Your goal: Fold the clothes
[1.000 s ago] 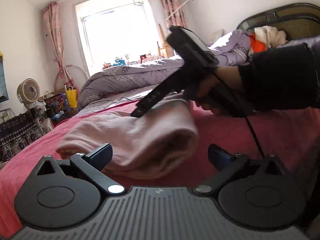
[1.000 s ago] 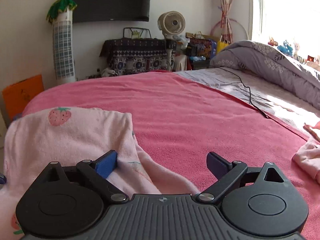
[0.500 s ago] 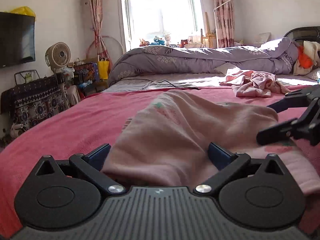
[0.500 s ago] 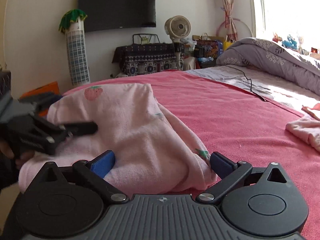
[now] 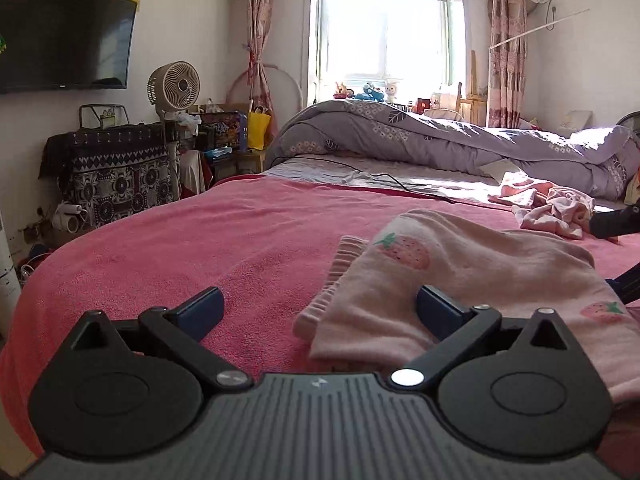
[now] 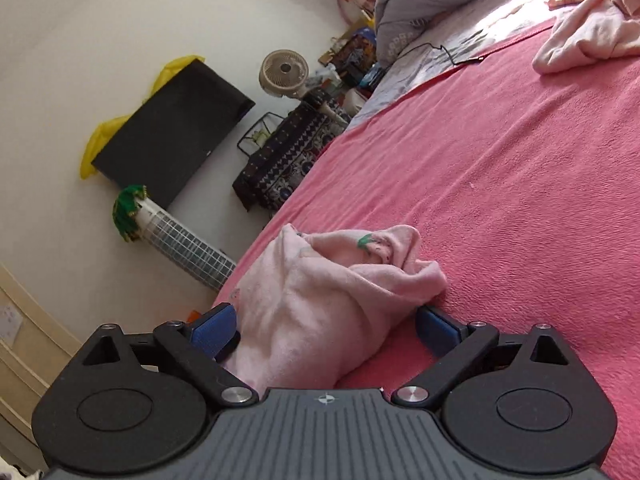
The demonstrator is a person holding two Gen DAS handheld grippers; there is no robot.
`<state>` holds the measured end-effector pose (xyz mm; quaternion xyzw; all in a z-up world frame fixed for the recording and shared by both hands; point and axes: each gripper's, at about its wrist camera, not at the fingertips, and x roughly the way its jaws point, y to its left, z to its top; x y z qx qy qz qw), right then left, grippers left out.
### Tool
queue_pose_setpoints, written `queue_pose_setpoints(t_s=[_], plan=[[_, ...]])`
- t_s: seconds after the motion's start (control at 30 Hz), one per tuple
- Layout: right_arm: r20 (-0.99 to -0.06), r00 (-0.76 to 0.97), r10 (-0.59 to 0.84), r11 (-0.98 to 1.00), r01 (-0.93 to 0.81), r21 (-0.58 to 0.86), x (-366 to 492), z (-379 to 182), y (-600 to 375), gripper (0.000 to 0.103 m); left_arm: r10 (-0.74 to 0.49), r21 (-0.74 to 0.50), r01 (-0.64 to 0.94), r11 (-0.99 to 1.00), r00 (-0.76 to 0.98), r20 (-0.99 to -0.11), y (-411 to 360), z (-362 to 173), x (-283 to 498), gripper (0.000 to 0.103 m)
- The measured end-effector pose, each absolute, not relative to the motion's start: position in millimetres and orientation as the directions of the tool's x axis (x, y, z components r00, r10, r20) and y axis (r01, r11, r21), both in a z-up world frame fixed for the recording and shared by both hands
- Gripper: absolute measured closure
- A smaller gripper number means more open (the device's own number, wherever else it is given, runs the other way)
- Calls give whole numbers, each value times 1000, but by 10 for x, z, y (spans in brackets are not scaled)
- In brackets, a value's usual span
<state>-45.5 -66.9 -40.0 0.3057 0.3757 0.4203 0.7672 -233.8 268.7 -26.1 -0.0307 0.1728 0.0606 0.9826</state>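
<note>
We see the left tool [image 5: 318, 308] low over the pink bed cover [image 5: 208, 248], its jaws spread wide and gripping nothing; its right finger sits against the near edge of the pink strawberry garment [image 5: 460, 276], lower right of the left wrist frame. At that frame's right edge, part of the other tool pokes in. In the tilted right wrist view, the right tool [image 6: 326, 324] is also released, jaws wide, with the bunched garment [image 6: 320, 296] lying between them at lower centre on the bed. A second pink heap of clothes [image 6: 588, 32] lies at upper right, well apart.
</note>
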Motion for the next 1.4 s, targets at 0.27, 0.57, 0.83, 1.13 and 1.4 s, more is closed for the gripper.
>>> queue_pose_setpoints(t_s=[0.27,0.57,0.83,1.13,1.4], plan=[[-274,372,887,387,-272,881,-120,-569,-299,68,133,-34,-156,987,923,-361,2682,-181,-2437,0],[-160,473,867,326,-295,898,90,-317,-947,88,92,61,-78,995,949,-302,2276,55,-2234,0],[-341,398,852,485,-350,802,-234,-312,-979,60,104,117,-67,991,933,-345,2213,-128,-2159,0],[-296,338,893,394,-270,879,-248,-594,-430,63,91,49,-79,996,928,-361,2357,-142,-2196,0],[-239,484,842,430,-333,839,-176,-214,-593,73,81,52,-68,996,947,-310,2274,60,-2176,0]])
